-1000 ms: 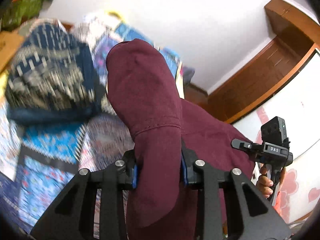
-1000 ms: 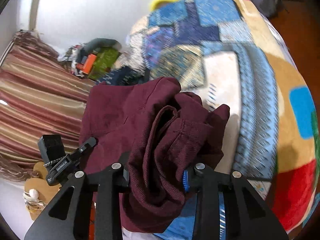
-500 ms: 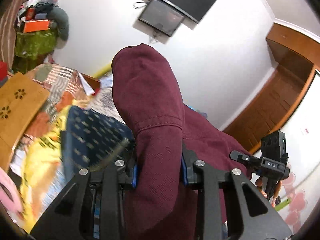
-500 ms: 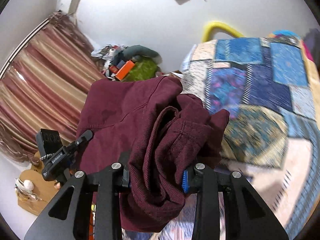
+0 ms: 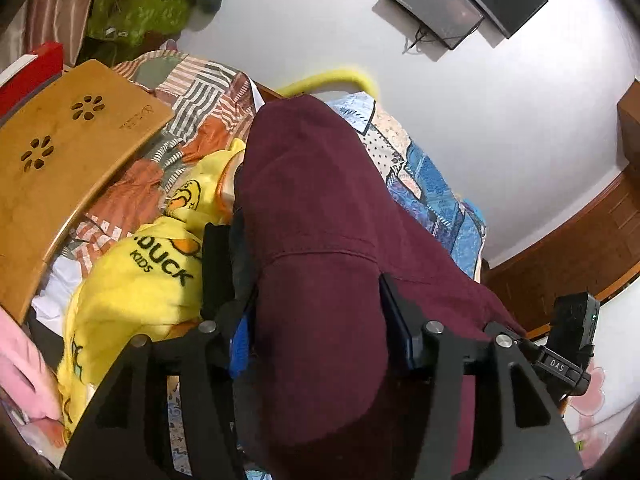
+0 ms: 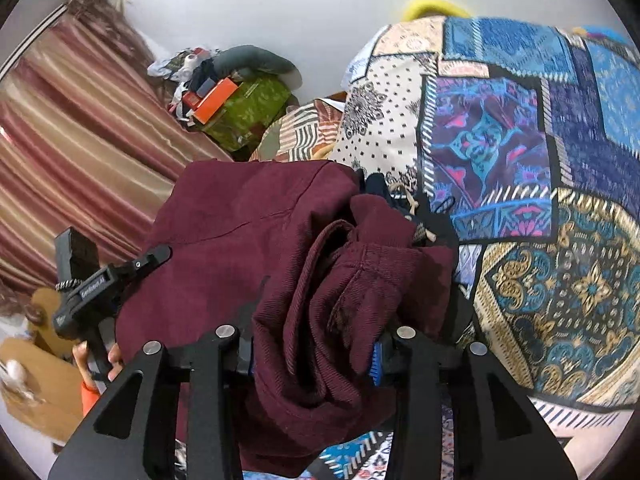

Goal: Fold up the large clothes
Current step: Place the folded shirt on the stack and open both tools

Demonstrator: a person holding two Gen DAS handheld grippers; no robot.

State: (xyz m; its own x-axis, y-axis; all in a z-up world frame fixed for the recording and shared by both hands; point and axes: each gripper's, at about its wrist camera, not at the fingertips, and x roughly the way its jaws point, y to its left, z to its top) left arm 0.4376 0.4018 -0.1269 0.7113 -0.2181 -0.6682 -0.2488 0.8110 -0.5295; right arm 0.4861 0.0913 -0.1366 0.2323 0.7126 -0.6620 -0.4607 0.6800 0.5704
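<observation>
Maroon garment (image 5: 320, 264), bunched into a folded bundle, sits between the opening left tool (image 5: 316, 336) and right tool (image 6: 312, 344); setting it down appears all that's left.

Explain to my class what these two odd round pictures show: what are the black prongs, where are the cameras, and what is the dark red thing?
No robot here: a person holds a two-fingered gripper in each hand, with a fisheye camera on each looking along its fingers. One view looks out from the left gripper, the other from the right gripper. Both have the same maroon garment between their fingers, and their jaws are opening. Below lies a bed with a patchwork quilt. A yellow duck-print cloth and a wooden board lie to one side.
</observation>
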